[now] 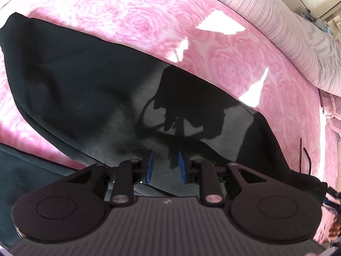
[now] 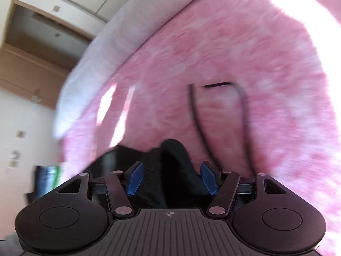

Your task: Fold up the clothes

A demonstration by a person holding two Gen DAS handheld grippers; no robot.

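Black pants point(image 1: 89, 89) are spread out on the pink blanket point(image 1: 132, 12). Left claw point(image 1: 165, 166) hangs over them, pads apart. Right claw point(image 2: 171, 178) wide apart around a bunched bit, not pinching.

Garment point(image 1: 85, 81) lies on blanket point(image 1: 127, 10); pillow point(image 1: 277, 32) behind; cord point(image 2: 245, 115) right.

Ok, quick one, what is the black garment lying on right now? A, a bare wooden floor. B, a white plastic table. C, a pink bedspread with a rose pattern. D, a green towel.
C: the left wrist view shows the black fabric garment spread across a fuzzy pink rose-patterned bedspread, with pink visible on both sides of it, and the open left claw just above the cloth.
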